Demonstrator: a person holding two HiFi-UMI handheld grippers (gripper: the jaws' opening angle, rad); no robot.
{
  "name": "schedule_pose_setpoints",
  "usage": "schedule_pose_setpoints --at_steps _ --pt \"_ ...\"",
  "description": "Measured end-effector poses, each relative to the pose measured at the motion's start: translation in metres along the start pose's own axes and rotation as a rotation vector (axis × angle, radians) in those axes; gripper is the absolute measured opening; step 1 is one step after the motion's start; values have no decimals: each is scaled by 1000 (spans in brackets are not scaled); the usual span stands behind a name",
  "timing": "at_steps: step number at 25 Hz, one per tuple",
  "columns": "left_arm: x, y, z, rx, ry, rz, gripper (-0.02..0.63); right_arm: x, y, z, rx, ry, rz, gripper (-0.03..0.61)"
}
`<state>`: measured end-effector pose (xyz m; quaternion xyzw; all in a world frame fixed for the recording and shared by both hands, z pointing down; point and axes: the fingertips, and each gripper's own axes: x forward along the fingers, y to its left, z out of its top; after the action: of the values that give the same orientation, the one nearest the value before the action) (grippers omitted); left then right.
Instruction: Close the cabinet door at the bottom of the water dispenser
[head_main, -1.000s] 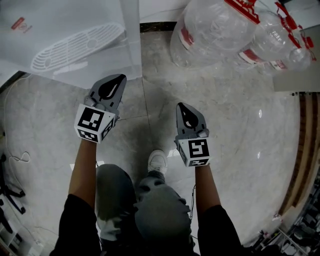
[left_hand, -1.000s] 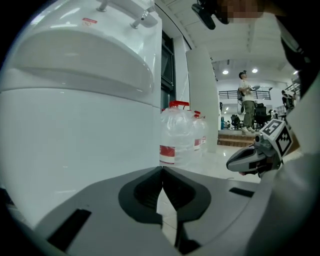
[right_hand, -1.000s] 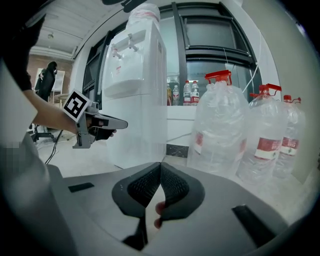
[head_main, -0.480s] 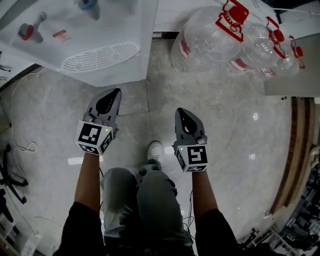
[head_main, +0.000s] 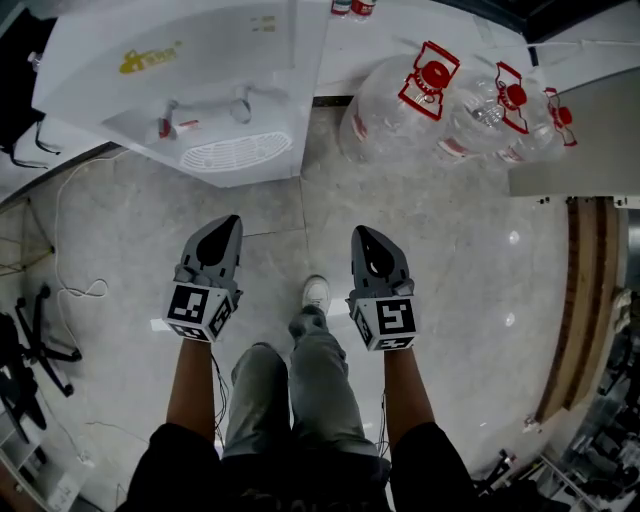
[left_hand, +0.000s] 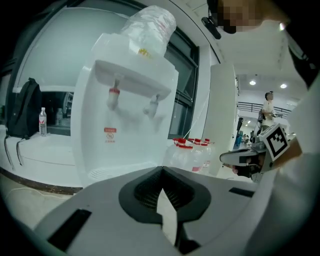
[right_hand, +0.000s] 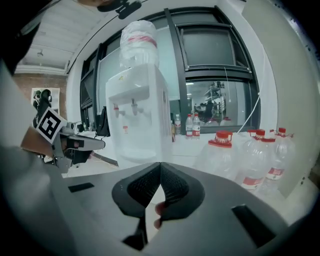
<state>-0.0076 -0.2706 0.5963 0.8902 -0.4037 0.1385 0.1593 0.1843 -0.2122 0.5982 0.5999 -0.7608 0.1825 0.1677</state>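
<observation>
The white water dispenser (head_main: 200, 80) stands at the top left of the head view, seen from above, with two taps and a drip grille (head_main: 235, 153). Its bottom cabinet door is hidden from here. My left gripper (head_main: 222, 225) and right gripper (head_main: 362, 235) hang side by side over the floor, well short of the dispenser, both shut and empty. In the left gripper view the dispenser (left_hand: 125, 110) fills the middle above the closed jaws of the left gripper (left_hand: 161, 170); its lower part is behind the gripper body. The right gripper view shows the dispenser (right_hand: 140, 115) beyond the right gripper (right_hand: 160, 164).
Several empty water jugs (head_main: 400, 110) with red caps lie right of the dispenser. A white cable (head_main: 70, 250) trails over the floor at the left, near a black chair base (head_main: 25, 350). A wooden strip (head_main: 580, 300) borders the right. My shoe (head_main: 316, 293) is between the grippers.
Both grippers and the head camera have risen as the person stood up. The dispenser's top and taps have come into view, and the floor looks farther away.
</observation>
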Motion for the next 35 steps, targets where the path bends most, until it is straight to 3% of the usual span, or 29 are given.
schedule_pose_setpoints --at_steps 6,16,21,35 --pt "-68 2 84 -11 -39 56 14 -46 28 97 -21 -54 -13 12" --pt "-183 -19 212 -11 -115 111 14 -137 79 223 -27 -111 -8 12" --pt "-236 -24 250 -12 -124 135 14 -178 92 263 45 -136 -22 12" --pt "-342 -38 354 37 -253 161 14 -268 131 342 -63 -223 -77 12"
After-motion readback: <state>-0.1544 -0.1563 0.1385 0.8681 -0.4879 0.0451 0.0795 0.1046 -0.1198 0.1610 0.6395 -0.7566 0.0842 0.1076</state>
